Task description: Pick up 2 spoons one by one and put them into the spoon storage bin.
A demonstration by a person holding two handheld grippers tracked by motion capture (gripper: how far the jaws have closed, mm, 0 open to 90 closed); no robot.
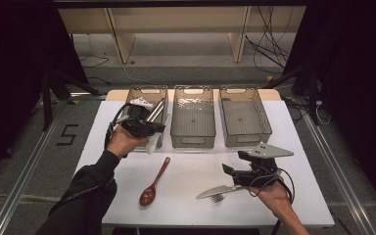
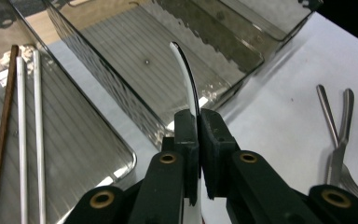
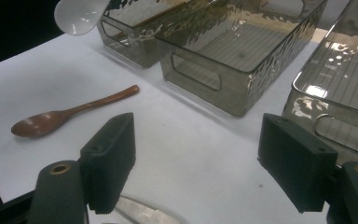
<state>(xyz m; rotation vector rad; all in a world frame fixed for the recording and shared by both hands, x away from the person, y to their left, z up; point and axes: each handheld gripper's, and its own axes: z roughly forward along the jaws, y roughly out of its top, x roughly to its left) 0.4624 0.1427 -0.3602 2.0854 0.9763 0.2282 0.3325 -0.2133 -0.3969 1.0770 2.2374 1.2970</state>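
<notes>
The left gripper [image 2: 198, 154] is clamping its jaws tight on the handle of a white spoon [image 2: 186, 74], whose bowl is hanging below the hand in the high view and is being cut off at the top edge of the right gripper view. It is hovering at the near end of the left bin [image 1: 147, 93], where chopsticks [image 2: 28, 135] are lying. The right gripper [image 3: 198, 163] is standing with jaws wide apart and empty above the table [image 1: 196, 196], partly hiding a knife [image 1: 215, 192] and fork [image 1: 218, 198]. A wooden spoon [image 1: 154, 183] is lying between the hands. A "5" [image 1: 67, 134] is marking the floor.
</notes>
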